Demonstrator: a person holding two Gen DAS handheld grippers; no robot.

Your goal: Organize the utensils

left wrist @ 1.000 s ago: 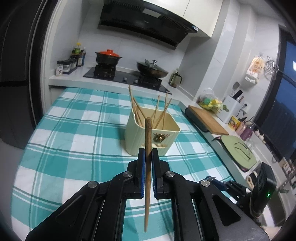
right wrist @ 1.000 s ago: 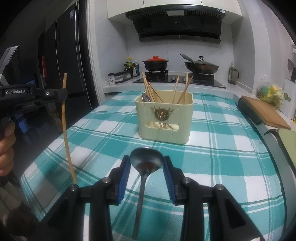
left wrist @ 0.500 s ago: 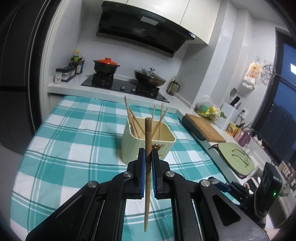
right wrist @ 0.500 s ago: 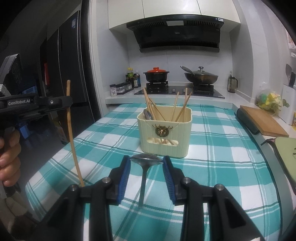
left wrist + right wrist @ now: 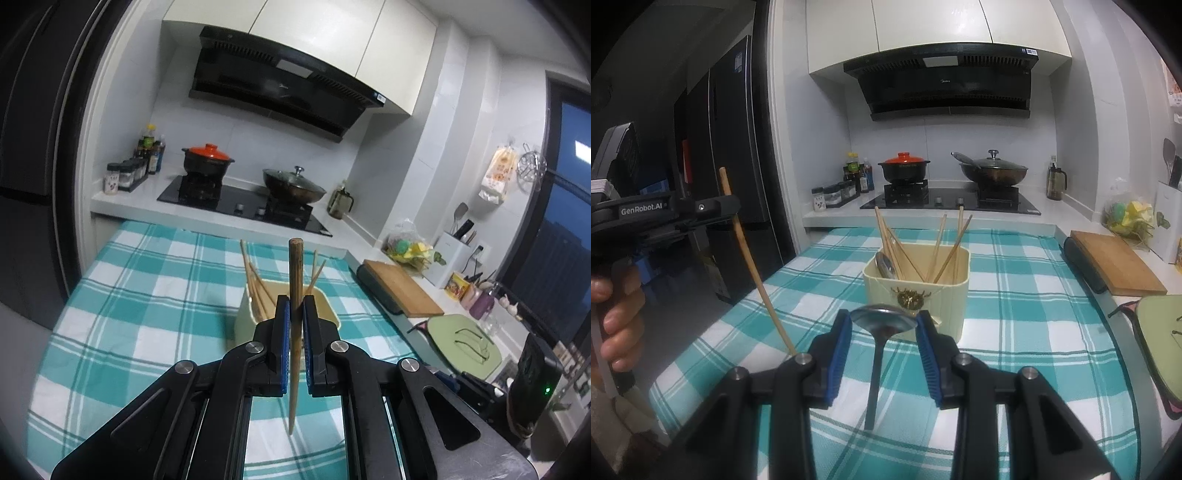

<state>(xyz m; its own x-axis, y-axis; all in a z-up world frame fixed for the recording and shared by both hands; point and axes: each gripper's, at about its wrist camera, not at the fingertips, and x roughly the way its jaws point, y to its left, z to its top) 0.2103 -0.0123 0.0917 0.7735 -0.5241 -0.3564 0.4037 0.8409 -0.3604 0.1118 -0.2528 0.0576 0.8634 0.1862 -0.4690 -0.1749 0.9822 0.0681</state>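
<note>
Two grippers, one item each. Left gripper (image 5: 295,314): blue pads clamped tight on one wooden chopstick (image 5: 294,332), held about upright, thick end up, tip hanging above the checkered tablecloth (image 5: 147,295), on the near side of the cream holder (image 5: 245,317). Seen from the right wrist, the same left gripper (image 5: 713,208) sits well left of the holder (image 5: 918,291) and the chopstick (image 5: 753,273) tilts with its tip toward the cloth (image 5: 1034,332); a hand (image 5: 617,317) grips its handle. Right gripper (image 5: 884,328): jaws spread about a bowl-width, pinching one metal spoon (image 5: 882,325) by the bowl edges, handle hanging down above the cloth, just in front of the holder. Holder stands on the tablecloth, roughly centre; inside I count about six chopsticks (image 5: 938,251) leaning in two bunches, plus one spoon (image 5: 885,265) at its left side; exact count hard to tell. Behind the holder: stove with two pots, one orange-lidded pot (image 5: 904,168) and one glass-lidded wok (image 5: 993,171). Right of the holder: one wooden cutting board (image 5: 1115,262).
</note>
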